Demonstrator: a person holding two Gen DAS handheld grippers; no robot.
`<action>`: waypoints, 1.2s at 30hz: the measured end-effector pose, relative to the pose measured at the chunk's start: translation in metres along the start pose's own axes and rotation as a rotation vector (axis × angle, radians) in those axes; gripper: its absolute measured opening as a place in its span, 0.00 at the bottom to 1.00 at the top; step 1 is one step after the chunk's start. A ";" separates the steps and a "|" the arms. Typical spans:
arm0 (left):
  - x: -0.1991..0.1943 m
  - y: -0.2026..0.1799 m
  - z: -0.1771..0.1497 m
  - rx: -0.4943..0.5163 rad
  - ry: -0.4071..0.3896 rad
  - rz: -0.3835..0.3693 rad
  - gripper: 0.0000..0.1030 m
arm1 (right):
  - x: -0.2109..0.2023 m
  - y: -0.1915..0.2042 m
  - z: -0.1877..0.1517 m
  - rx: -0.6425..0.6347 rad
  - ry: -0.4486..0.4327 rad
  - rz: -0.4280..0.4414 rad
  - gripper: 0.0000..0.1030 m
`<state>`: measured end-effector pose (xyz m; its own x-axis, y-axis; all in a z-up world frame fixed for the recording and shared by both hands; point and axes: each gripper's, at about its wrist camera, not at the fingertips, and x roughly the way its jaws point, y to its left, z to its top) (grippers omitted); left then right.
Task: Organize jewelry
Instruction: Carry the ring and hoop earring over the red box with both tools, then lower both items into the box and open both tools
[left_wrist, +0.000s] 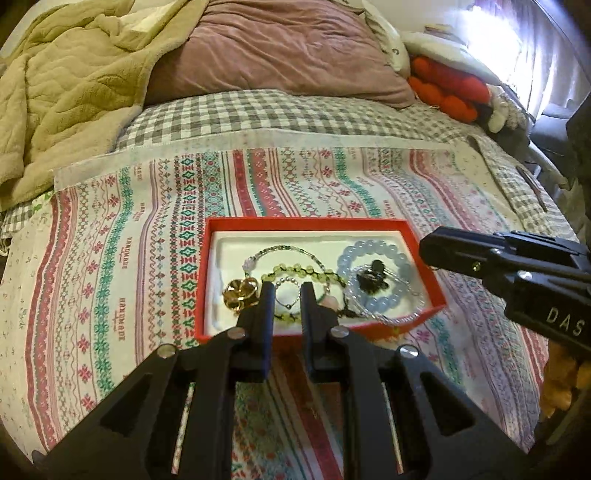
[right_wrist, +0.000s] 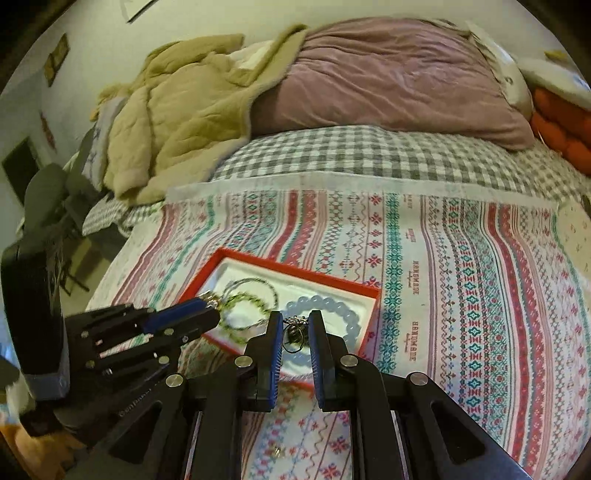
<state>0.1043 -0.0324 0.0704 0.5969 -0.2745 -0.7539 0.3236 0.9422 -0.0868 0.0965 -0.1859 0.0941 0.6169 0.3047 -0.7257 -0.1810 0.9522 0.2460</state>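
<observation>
Over the near edge of the red box (left_wrist: 424, 301), the left tongs (left_wrist: 287, 295) stand spread, gripping nothing, fingertips above a small silver ring (left_wrist: 286, 295). Right tongs (right_wrist: 295, 325) are likewise spread, framing a dark charm (right_wrist: 294, 334) inside the blue bead bracelet (right_wrist: 325, 306). Box rests on a patterned cloth (right_wrist: 461, 295) on the bed (right_wrist: 369, 155).

The red box (left_wrist: 373, 328) looks like matt card with a smooth white lining, and the pale blue bead bracelet (left_wrist: 373, 254) is glossy, perhaps glass or stone. The gold brooch (left_wrist: 240, 293) shines like polished metal. The patterned cloth (left_wrist: 110, 258) is matt woven fabric; both grippers' fingers (left_wrist: 267, 299) are matt black plastic.
</observation>
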 end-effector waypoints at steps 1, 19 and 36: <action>0.003 0.000 0.001 -0.002 0.001 0.002 0.15 | 0.004 -0.003 0.001 0.014 0.004 -0.002 0.14; 0.008 -0.007 0.008 0.012 -0.009 0.014 0.16 | 0.016 -0.011 0.004 0.041 0.026 -0.016 0.16; -0.036 -0.006 -0.007 -0.004 -0.025 0.034 0.73 | -0.014 -0.010 -0.006 0.027 0.042 -0.035 0.40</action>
<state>0.0759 -0.0265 0.0942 0.6259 -0.2471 -0.7397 0.2998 0.9518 -0.0642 0.0846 -0.2001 0.0978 0.5900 0.2728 -0.7599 -0.1391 0.9615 0.2372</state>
